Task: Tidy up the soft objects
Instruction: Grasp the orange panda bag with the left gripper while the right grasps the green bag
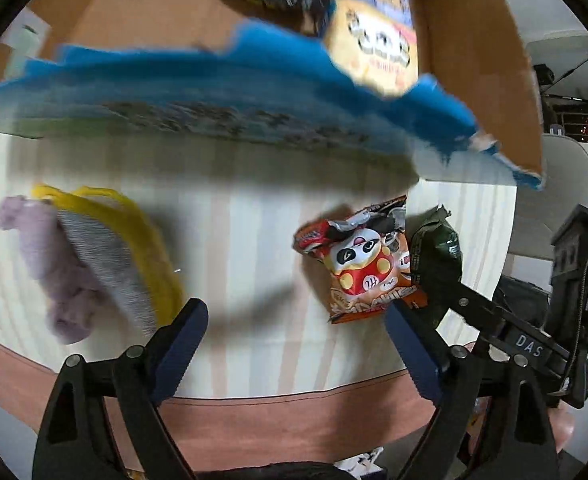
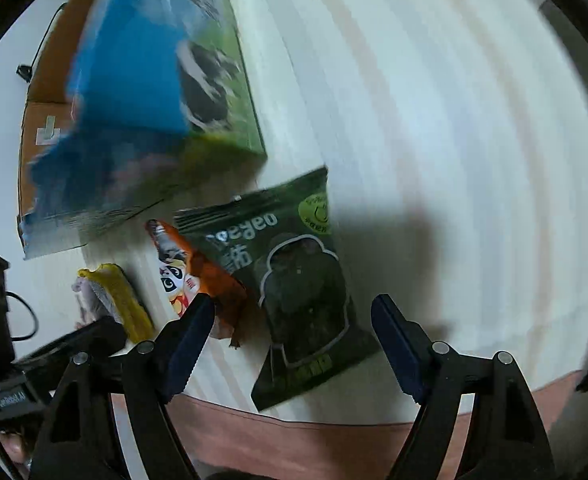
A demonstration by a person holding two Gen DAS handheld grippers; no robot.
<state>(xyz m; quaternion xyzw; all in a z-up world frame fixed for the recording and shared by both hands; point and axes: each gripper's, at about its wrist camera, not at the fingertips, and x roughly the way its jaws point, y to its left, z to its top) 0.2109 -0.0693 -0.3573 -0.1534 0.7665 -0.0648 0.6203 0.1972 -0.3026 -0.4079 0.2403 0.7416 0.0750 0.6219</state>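
An orange panda snack bag lies on the striped tablecloth beside a dark green snack bag. My left gripper is open and empty, just in front of the panda bag. My right gripper is open, hovering over the dark green bag, with the panda bag at its left finger. A cardboard box with a torn blue front holds a yellow snack bag and other packets. A bundle of purple, grey and yellow cloths lies at left; it also shows in the right wrist view.
The box stands at the back of the table. The table's front edge with a reddish-brown border is close below the grippers. The right hand-held gripper body shows at the right of the left wrist view.
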